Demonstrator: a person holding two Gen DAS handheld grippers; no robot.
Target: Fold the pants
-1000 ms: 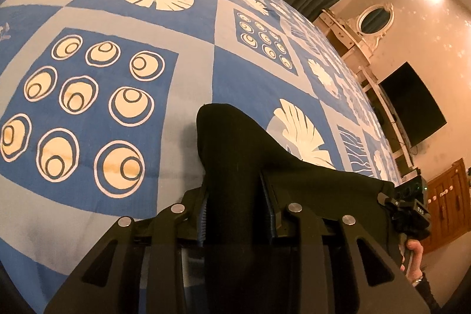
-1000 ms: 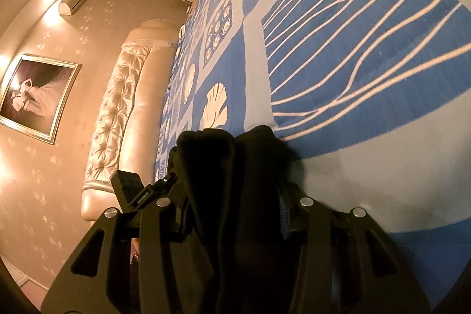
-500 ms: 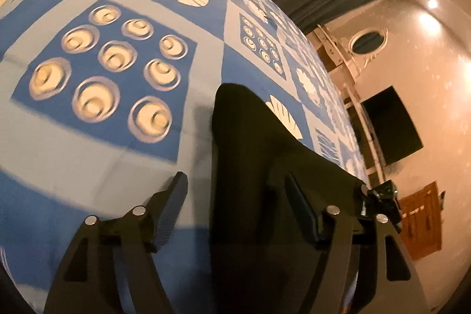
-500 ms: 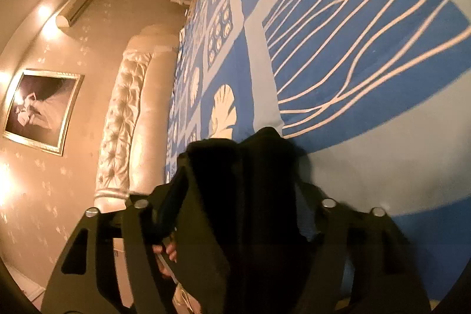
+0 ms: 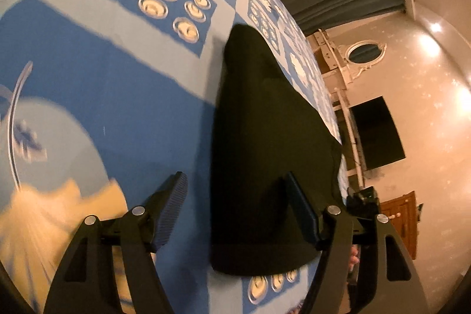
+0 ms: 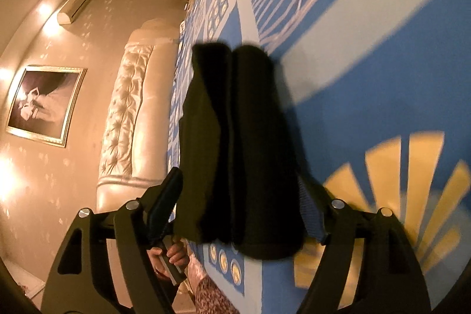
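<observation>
Pants [image 5: 265,155], dark and folded into a narrow bundle, lie on a bed [image 5: 117,96] with a blue and pale patchwork cover. In the left wrist view the left gripper [image 5: 235,211] stands with its jaws well apart. The finger at 7 o'clock is clear of the cloth, and the finger at 5 o'clock sits just beside the bundle's right edge; I cannot tell if it touches. The near end of the pants lies between the jaws but is not pinched. At 3 o'clock a dark screen [image 5: 376,134] hangs on the wall.

In the right wrist view the pants [image 6: 241,143] show two thick rolls side by side. The right gripper [image 6: 244,211] has its jaws opening, with the bundle between them and not squeezed. A hand [image 6: 169,255] is at 7 o'clock. A tufted headboard [image 6: 129,114] is at 9 o'clock.
</observation>
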